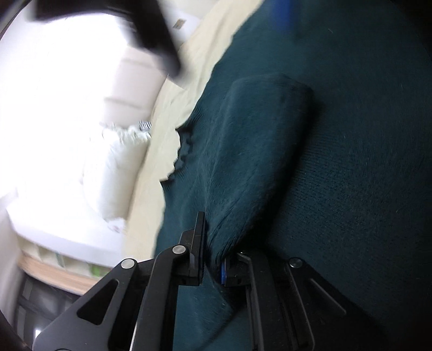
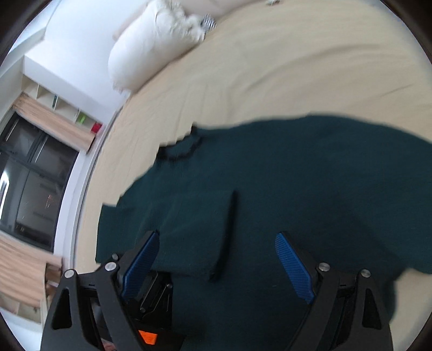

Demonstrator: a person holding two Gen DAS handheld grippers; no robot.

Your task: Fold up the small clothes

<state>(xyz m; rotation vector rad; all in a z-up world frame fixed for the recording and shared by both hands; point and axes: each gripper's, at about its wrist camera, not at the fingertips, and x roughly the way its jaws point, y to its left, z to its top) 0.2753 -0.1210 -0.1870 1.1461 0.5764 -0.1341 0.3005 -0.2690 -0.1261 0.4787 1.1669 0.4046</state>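
A bed [image 2: 270, 75] with a cream sheet fills most of the room. A white pillow [image 2: 145, 51] lies at its far left, with a small striped thing [image 2: 208, 23] beside it. Left of the bed stand white walls [image 2: 75, 35], a pale shelf [image 2: 54, 105] with wooden trim and a dark window [image 2: 29, 172]. Daylight is bright and washed out.

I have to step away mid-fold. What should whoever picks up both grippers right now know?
Left gripper: shut on a fold of the dark green sweater.
Right gripper: open and empty above the sweater, blue fingers apart.
The sweater lies spread on the cream bed sheet, one sleeve already folded over the body.
Left: the remaining folds.
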